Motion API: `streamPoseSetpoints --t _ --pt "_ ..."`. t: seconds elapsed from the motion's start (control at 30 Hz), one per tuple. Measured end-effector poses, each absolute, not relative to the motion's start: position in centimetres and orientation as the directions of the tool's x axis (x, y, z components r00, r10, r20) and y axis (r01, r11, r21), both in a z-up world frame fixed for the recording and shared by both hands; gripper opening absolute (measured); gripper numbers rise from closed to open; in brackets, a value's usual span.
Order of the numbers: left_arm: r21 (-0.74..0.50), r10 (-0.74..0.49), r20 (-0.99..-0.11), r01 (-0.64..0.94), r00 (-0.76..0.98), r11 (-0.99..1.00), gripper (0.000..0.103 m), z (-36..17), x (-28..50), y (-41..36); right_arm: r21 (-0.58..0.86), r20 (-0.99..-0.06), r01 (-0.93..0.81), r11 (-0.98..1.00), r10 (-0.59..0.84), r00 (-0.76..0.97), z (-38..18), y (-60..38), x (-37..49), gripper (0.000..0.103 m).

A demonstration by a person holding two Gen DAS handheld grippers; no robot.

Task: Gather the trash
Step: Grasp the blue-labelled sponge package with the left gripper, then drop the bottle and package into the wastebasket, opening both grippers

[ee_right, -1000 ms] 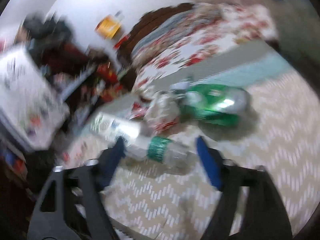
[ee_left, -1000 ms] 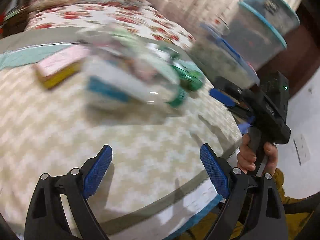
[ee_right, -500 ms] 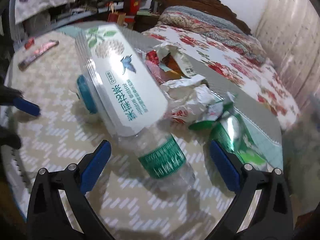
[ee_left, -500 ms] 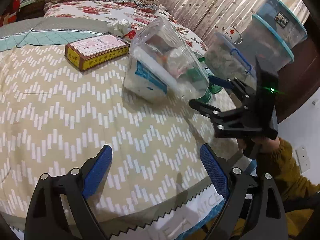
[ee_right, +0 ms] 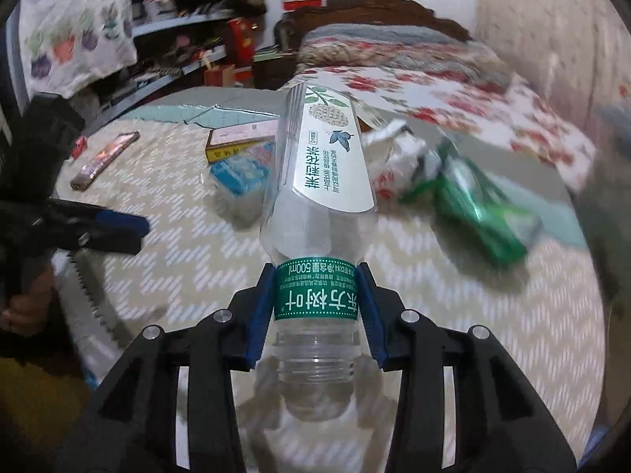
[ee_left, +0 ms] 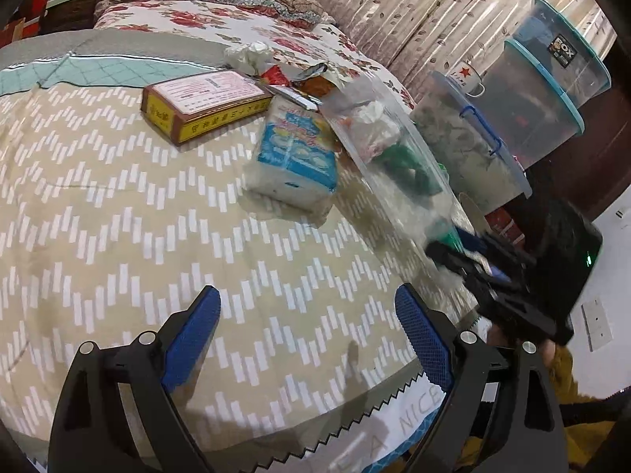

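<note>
In my right claw (ee_right: 315,307) I have the clear plastic bottle (ee_right: 315,205), clenched at its green neck band between the two blue pads (ee_right: 262,311), with the open mouth toward the camera and the body pointing away, lifted above the bed cover (ee_right: 453,315). From the left wrist view the same bottle (ee_left: 394,157) appears at the right, slanting over the zigzag cover, and its lower end is blurred where it meets the right claw (ee_left: 485,268). My left claw (ee_left: 307,339) is released, its pads wide apart with nothing between them, and it hangs over the near edge of the bed cover (ee_left: 157,216). Just beside the bottle lies a blue and white tissue pack (ee_left: 294,153), and behind it a yellow and brown flat box (ee_left: 205,104). Near the far end of the bottle I see crumpled white paper (ee_left: 248,53) and some wrappers (ee_left: 303,79). In the right wrist view a green crushed bottle (ee_right: 481,213) lies on the cover at the right, touching a crumpled white bag (ee_right: 398,165). At the left a dark narrow packet (ee_right: 104,155) lies well apart from them. Beyond the bed edge stand stacked clear storage bins (ee_left: 544,90)
</note>
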State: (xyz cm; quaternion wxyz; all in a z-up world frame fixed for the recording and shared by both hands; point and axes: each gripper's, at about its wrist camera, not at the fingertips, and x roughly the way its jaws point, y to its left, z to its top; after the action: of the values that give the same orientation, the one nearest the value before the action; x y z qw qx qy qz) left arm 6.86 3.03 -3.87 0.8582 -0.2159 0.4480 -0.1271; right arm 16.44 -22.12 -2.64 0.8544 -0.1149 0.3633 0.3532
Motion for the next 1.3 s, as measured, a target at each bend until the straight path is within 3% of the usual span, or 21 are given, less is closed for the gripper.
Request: streamPoseSetpoints --t 0.2,0.4,0.53,0.77,0.8,0.87,0.9,1.17,1.3 --pt "-0.459 -0.385 -0.710 0.027 0.589 0.888 0.089 -2.7 7.9 3.2 0.088 -0.677 -0.607 0.790 0.494 0.545 -2.4 -25.9 13.2 0.043" --pt "-0.398 -0.314 -0.722 0.002 0.616 0.918 0.094 -1.0 10.8 3.2 0.052 -0.717 -0.597 0.801 0.446 0.536 -3.5 -26.5 12.2 0.045" --pt "-0.331 -0.238 -0.761 -0.045 0.604 0.943 0.094 -1.3 14.0 2.0 0.076 -0.711 -0.564 0.822 0.441 0.547 -3.7 -27.1 12.6 0.072" --pt "-0.183 -0.117 -0.813 -0.059 0.571 0.981 0.094 -3.3 18.0 -0.8 0.120 -0.715 -0.568 0.814 0.468 0.519 -3.9 -26.6 14.2 0.078" --pt "-0.164 -0.103 -0.820 -0.060 0.562 0.985 0.092 -3.7 18.2 -1.1 0.130 -0.724 -0.565 0.815 0.467 0.508 -4.2 -26.3 14.5 0.078" --pt "-0.127 -0.071 -0.828 -0.062 0.556 0.990 0.080 -4.2 18.3 -1.4 0.163 -0.732 -0.572 0.804 0.487 0.477 -4.7 -25.9 14.9 0.073" --pt "-0.086 -0.041 -0.825 -0.054 0.564 0.995 0.059 -4.1 18.0 -1.7 0.193 -0.737 -0.582 0.790 0.508 0.446 -5.1 -25.7 15.2 0.060" --pt "-0.273 -0.250 -0.761 0.055 0.598 0.961 0.057 -1.5 14.0 -1.9 0.415 -0.629 -0.534 0.737 0.656 0.417 -4.8 -30.1 14.7 0.058" --pt "-0.320 -0.344 -0.748 0.144 0.568 0.936 0.058 -0.7 13.9 -4.8 0.484 -0.600 -0.448 0.752 0.658 0.455 -5.3 -33.9 14.4 0.058"
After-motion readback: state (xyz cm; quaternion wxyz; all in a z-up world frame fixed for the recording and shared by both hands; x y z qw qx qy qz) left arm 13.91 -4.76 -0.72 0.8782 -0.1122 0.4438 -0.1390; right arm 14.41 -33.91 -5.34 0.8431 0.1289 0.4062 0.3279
